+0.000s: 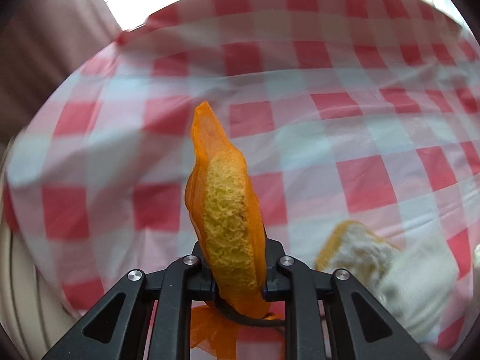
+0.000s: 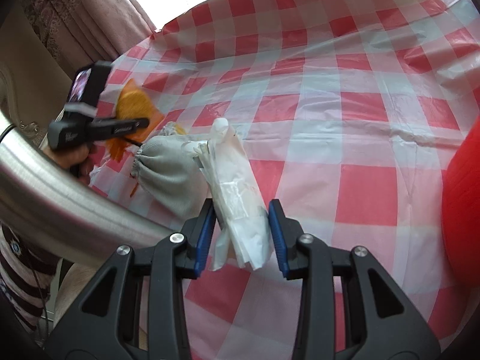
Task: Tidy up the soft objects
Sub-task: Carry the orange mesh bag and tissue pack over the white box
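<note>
My left gripper point(image 1: 237, 258) is shut on a yellow sponge point(image 1: 228, 210) wrapped in an orange mesh bag point(image 1: 210, 132), held upright above the checked tablecloth point(image 1: 360, 120). In the right wrist view the same gripper point(image 2: 141, 123) is at the left with the orange-wrapped sponge point(image 2: 132, 102). My right gripper point(image 2: 241, 225) has its blue pads point(image 2: 205, 234) pressed on a crumpled white plastic bag point(image 2: 231, 174) that stands up between them. A grey cloth pouch point(image 2: 168, 174) with a gathered opening lies just left of the white bag.
A white and yellow sponge point(image 1: 354, 252) lies beside the grey cloth point(image 1: 420, 285). A shiny metal tube point(image 2: 60, 192) crosses the lower left. A big red object point(image 2: 465, 195) fills the right edge. Pink curtains point(image 2: 75, 15) hang beyond the table's far left.
</note>
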Action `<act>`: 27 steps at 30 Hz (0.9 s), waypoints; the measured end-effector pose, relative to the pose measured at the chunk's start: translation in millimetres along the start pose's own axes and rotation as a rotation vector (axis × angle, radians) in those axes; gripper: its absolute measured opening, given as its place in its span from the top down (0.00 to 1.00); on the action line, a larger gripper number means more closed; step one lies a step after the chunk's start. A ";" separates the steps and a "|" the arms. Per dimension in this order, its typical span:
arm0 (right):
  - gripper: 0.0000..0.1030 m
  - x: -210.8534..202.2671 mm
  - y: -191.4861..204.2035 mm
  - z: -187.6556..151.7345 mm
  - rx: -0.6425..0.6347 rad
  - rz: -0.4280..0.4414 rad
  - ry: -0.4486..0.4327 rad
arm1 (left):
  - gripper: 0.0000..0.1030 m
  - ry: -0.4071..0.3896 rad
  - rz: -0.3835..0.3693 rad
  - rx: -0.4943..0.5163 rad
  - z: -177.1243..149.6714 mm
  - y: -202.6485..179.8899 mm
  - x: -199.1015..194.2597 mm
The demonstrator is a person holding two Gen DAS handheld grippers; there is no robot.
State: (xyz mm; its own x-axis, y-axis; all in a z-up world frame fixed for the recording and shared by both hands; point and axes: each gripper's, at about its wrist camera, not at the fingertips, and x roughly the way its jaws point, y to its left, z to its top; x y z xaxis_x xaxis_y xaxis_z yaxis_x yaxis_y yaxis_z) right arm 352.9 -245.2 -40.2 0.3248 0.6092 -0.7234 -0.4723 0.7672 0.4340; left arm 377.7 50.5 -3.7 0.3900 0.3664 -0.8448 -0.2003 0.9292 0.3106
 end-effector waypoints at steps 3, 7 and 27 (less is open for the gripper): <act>0.61 -4.3 1.4 -5.2 0.010 0.011 0.000 | 0.80 -0.050 -0.025 -0.078 -16.2 15.5 -16.4; 0.61 -14.1 7.5 -14.3 0.006 0.015 -0.005 | 0.80 -0.083 -0.099 -0.181 -38.9 44.8 -39.4; 0.62 -25.5 32.5 -65.4 0.029 0.121 0.041 | 0.44 0.095 -0.137 -0.278 -129.8 94.7 -27.0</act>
State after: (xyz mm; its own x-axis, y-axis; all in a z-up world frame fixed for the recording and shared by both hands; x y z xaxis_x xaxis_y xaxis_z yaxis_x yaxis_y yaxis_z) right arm 275.7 -248.9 -42.8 0.2326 0.6898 -0.6857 -0.4821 0.6941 0.5346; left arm 231.6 122.3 -8.1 0.3474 0.2201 -0.9115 -0.3941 0.9163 0.0711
